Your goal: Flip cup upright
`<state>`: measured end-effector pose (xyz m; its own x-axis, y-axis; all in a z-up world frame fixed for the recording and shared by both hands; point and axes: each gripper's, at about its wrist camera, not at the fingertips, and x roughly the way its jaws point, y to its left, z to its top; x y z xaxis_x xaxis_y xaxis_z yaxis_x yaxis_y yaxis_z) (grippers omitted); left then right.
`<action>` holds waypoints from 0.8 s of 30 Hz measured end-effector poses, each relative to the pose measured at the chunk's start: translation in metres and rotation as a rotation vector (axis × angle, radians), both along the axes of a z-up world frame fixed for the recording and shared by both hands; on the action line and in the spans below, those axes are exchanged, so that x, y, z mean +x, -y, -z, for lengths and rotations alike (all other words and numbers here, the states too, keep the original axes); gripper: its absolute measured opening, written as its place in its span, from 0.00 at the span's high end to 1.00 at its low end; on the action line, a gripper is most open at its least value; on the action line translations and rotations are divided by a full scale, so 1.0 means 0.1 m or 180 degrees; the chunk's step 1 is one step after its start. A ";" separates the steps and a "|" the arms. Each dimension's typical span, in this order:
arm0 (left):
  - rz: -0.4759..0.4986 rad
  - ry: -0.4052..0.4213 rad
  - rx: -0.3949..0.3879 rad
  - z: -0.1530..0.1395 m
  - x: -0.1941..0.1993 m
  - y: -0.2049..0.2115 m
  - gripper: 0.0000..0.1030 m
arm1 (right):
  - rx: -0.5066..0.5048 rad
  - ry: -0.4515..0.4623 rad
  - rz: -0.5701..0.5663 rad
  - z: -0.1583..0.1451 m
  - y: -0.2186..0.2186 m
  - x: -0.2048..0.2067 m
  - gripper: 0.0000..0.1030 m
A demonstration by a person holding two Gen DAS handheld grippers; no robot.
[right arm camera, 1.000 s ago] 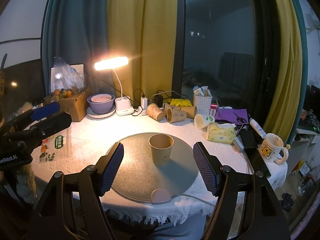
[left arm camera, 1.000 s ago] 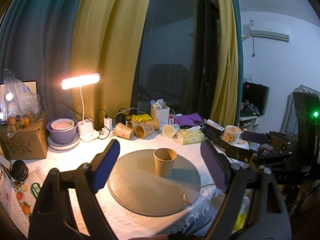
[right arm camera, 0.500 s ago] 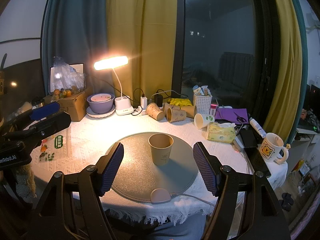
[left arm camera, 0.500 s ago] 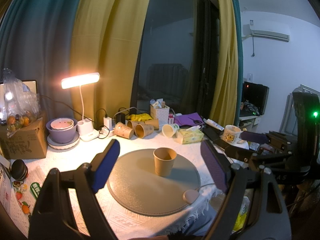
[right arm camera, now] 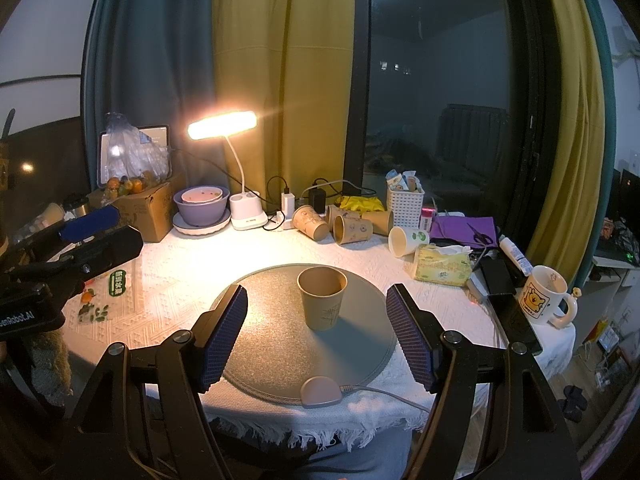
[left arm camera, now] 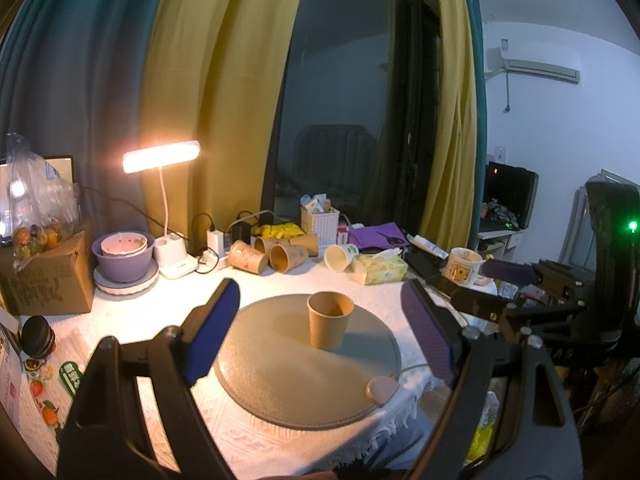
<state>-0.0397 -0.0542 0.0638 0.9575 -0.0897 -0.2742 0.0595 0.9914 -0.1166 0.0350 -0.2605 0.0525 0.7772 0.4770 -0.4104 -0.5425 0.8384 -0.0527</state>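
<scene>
A brown paper cup (left arm camera: 329,325) stands upright, mouth up, on a round grey mat (left arm camera: 280,380); in the right wrist view the cup (right arm camera: 321,297) is on the mat (right arm camera: 280,352) too. My left gripper (left arm camera: 320,338) is open and empty, held back from the cup near the table's front edge. My right gripper (right arm camera: 318,338) is open and empty, also short of the cup. Each gripper shows at the side of the other's view: the right one (left arm camera: 508,276) and the left one (right arm camera: 92,232).
Several paper cups (right arm camera: 344,226) lie on their sides at the back, beside a lit desk lamp (right arm camera: 240,168), a purple bowl (right arm camera: 202,206), a white basket (right arm camera: 404,204), a tissue pack (right arm camera: 442,266) and a cartoon mug (right arm camera: 542,294). A cardboard box (left arm camera: 44,276) stands left. A pink mat controller (right arm camera: 320,391) sits at the front edge.
</scene>
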 end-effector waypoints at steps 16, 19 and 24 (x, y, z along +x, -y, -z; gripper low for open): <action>-0.0002 -0.0002 -0.0004 -0.01 0.01 -0.01 0.19 | -0.0005 -0.0004 0.0008 0.00 0.00 0.00 0.27; -0.0006 0.0002 -0.0006 -0.01 0.00 0.00 0.19 | -0.0004 -0.0002 0.0005 0.00 0.00 0.00 0.27; -0.0005 0.0000 -0.0006 -0.01 0.00 0.00 0.19 | -0.0006 -0.0004 0.0006 0.00 0.00 0.00 0.27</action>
<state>-0.0393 -0.0539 0.0645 0.9576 -0.0889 -0.2740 0.0581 0.9912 -0.1186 0.0353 -0.2603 0.0525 0.7774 0.4748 -0.4125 -0.5410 0.8393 -0.0536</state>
